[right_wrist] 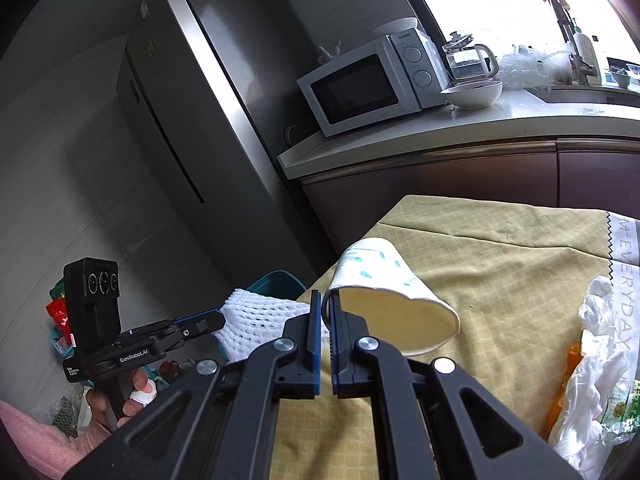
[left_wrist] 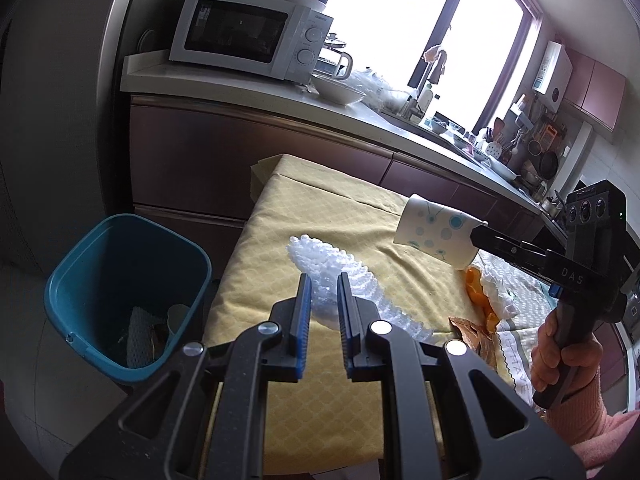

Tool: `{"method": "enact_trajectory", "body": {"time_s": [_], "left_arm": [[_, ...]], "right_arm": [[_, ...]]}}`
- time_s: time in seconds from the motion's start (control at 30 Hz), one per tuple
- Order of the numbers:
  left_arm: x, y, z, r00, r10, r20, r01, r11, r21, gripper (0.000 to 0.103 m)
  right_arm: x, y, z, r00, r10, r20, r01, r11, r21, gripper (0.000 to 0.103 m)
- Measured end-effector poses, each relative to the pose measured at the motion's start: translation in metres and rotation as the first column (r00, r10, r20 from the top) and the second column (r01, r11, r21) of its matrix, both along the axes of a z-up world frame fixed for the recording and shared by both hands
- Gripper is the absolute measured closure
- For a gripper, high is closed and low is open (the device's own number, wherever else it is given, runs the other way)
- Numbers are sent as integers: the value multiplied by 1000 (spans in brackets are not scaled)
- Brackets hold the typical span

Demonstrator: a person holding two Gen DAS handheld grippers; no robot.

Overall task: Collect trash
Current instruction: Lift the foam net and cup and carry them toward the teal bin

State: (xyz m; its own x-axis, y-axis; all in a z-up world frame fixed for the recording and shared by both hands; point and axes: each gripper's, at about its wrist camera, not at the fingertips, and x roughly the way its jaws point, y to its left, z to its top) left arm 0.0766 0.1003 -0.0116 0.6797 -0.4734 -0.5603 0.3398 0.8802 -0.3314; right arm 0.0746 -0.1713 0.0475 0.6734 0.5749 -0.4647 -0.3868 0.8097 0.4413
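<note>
Your left hand (right_wrist: 120, 396) is wrapped around the grip of the left gripper (left_wrist: 324, 280), which tilts downward over the near left part of the table (left_wrist: 320, 208); its fingers (left_wrist: 306, 300) are closed on a strip of white foam netting (left_wrist: 332, 268), pinched near its middle so that both ends stick out past the pads. Your right hand (left_wrist: 564, 360), in a pink sleeve (left_wrist: 588, 420), holds the right gripper (right_wrist: 325, 300) tilted downward as well, and its fingers (right_wrist: 314, 320) are clamped tight on the rim of a paper cup (right_wrist: 384, 280). The cup lies on its side in the air above the yellow tablecloth (right_wrist: 500, 264), its mouth facing the right wrist camera, its base pointing toward the table's left edge. It is white with teal dots and sprigs, cream inside, the rim squashed where the pads bite. A blue trash bin (left_wrist: 120, 292) stands on the floor just beside the table's left edge, open at the top, with some netting and scraps already at the bottom. The air between both grippers and the bin's mouth is open. Behind the table run the cabinets and a counter with a microwave (left_wrist: 248, 34); a tall fridge (right_wrist: 192, 100) stands to the left of it. On the table's right side lie crumpled white tissue (right_wrist: 596, 340), orange peel (left_wrist: 476, 288) and a torn wrapper (left_wrist: 472, 340), close together.
</note>
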Motion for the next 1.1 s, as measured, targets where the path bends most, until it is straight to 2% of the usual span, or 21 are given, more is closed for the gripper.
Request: {"method": "enact_trajectory", "body": {"time_s": [0.47,1.1], "left_arm": [[-5,55,6,994,110,15,-109,994,-30,90],[-6,129,-7,962,271,-17,-272,960,-67,90]], "right_arm": [[15,50,-3,994,111,-13,-111,994,-15,100],[48,129,-6,967,250,-49,-253,966,-55,100]]}}
